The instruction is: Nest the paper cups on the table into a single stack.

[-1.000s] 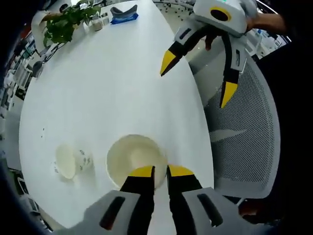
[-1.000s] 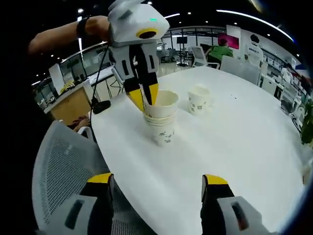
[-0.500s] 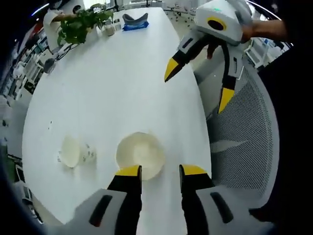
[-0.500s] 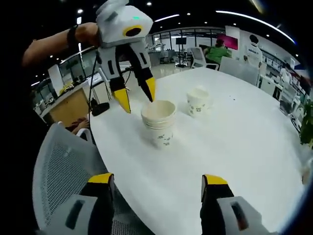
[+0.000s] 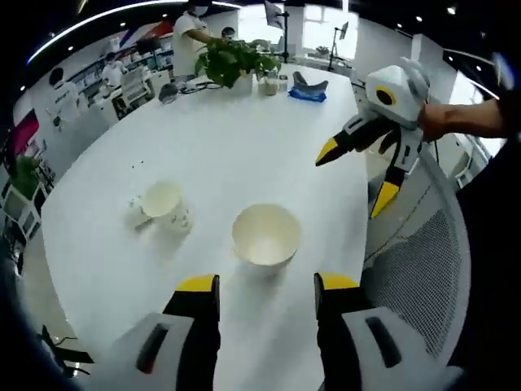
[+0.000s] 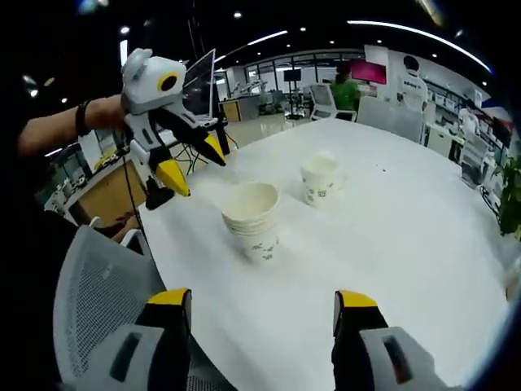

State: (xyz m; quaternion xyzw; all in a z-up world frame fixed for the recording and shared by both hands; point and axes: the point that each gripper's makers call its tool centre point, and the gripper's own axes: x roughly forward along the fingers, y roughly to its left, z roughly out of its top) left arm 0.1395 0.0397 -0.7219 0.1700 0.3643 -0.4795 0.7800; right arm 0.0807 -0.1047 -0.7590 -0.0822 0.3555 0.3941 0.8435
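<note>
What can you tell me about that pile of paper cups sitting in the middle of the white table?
The stack of cups is a few off-white paper cups nested one inside another, their rims layered near the top. The lowest cup carries a small dark printed pattern on its side. It stands upright, mouth open and looking empty inside, near the table edge by a mesh chair. Nothing grips it: both grippers are open and apart from it. A single cup stands separately beyond it.

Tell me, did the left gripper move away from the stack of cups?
Yes. In the right gripper view the left gripper gripped the rim of the stack of cups a second ago; now it hangs open, up and off to the stack's left.
</note>
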